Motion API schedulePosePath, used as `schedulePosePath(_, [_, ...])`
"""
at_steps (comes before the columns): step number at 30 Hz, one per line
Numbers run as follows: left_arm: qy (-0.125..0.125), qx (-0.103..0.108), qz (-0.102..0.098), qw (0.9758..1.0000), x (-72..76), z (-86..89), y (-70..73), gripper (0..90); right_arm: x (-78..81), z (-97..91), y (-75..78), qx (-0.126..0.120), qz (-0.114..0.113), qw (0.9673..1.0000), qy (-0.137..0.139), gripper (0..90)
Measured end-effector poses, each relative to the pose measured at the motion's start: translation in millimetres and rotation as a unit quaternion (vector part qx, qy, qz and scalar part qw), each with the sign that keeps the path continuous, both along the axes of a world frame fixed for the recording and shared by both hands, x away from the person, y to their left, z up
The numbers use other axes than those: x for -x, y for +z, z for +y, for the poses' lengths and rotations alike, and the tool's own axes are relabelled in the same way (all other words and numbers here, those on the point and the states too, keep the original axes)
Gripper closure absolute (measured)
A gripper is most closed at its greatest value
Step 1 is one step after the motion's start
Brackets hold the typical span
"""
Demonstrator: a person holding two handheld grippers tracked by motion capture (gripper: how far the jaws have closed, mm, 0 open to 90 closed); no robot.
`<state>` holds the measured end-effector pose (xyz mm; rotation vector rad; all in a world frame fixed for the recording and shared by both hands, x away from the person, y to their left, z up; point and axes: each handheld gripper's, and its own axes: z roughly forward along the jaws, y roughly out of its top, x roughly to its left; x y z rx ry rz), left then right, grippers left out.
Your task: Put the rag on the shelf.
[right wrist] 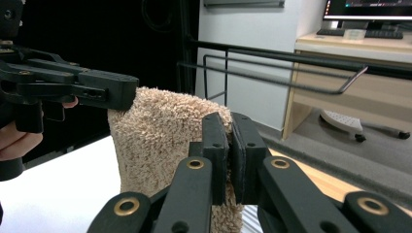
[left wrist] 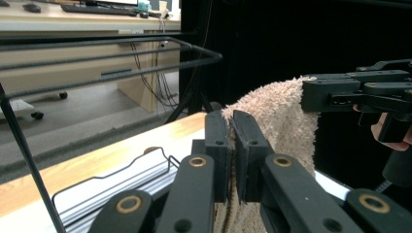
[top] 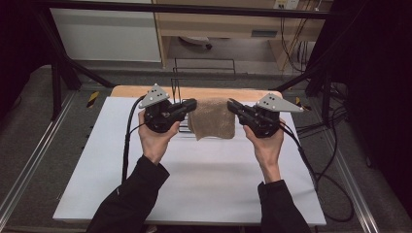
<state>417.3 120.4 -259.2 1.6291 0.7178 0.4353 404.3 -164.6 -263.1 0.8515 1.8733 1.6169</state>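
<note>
I hold a small beige terry-cloth towel [top: 212,119] stretched between my two tongs, lifted clear of the white bench [top: 194,179] near its far edge. My left tongs [top: 193,104] are clenched on the towel's upper left corner; in the left gripper view the black jaws press together with the fuzzy cloth pinched between them [left wrist: 272,116]. My right tongs [top: 231,104] are clenched on the upper right corner in the same way, and the right gripper view has the cloth squeezed between the pads, the rest hanging down beside them [right wrist: 160,141]. The towel hangs as a loose, slightly folded sheet, its top edge roughly level between the two tips. Just behind and below it lies a thin black wire rack [top: 180,127] on the bench, beside the bench's light wooden far edge [top: 194,91].
</note>
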Motion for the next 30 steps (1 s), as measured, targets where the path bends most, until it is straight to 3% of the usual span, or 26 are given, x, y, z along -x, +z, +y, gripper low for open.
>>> schedulePosePath(17, [0.016,0.018,-0.033,0.9991,-10.8,4.2,29.6,85.3,-13.9,6.3,30.0,-0.013,-0.033,0.9993,-0.007,86.2])
schedulePosePath(30, [0.029,0.016,-0.053,0.998,-21.2,9.4,58.1,85.3,-24.8,15.1,55.0,-0.015,-0.05,0.9986,-0.012,86.2])
